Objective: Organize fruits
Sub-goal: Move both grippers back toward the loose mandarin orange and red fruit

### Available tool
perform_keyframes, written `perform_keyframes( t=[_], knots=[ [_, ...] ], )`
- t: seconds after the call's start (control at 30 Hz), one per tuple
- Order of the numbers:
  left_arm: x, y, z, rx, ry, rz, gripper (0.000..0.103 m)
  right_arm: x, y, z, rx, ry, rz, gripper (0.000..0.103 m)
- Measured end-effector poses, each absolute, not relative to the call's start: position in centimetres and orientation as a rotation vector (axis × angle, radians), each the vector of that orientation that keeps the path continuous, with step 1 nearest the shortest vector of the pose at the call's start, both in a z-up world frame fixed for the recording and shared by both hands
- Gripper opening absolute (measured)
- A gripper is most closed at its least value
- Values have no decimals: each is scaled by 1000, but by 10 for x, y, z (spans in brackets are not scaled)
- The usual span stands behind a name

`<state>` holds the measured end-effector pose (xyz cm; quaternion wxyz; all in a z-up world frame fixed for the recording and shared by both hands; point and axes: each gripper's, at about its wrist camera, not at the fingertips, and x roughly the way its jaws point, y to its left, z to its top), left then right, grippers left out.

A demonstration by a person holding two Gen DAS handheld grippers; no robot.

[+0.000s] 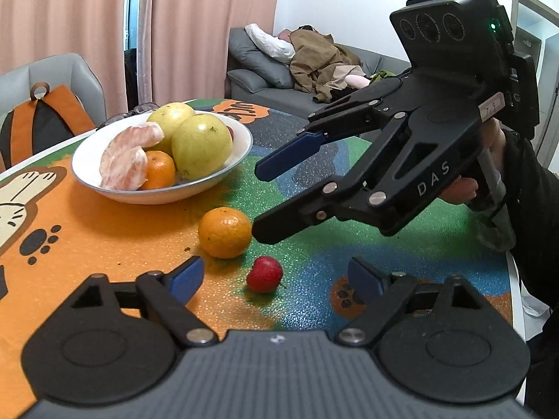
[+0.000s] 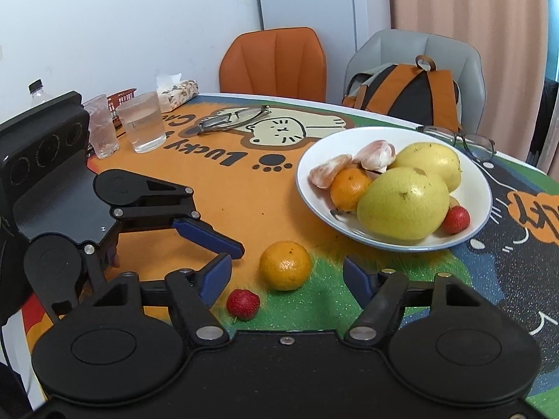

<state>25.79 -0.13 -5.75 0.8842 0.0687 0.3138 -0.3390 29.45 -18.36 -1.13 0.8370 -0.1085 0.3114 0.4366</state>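
A loose orange and a small red fruit lie on the colourful table mat in front of a white bowl. The bowl holds two yellow-green pomelos, peeled segments, an orange and a red fruit. My left gripper is open and empty, the red fruit just ahead of its jaws. My right gripper is open and empty, hovering right of the loose orange, its lower tip beside it.
Two glasses of water, a tissue pack and a red basket stand at the table's far left. Spectacles and a second pair lie on the mat. Chairs, one with a backpack, stand behind. A sofa is beyond.
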Motion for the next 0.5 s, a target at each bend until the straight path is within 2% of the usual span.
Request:
perform_keyframes(
  t=[0.2,0.4,0.5],
  knots=[
    [263,-2,-64,131,667,-682,66,295,-189,-12,-215,656,916,69],
    [261,-5,-68,135,667,-693,56,298,-190,-15,-206,662,908,69],
    [262,-4,-68,133,668,-692,51,298,-188,-18,-206,663,912,66]
  ],
)
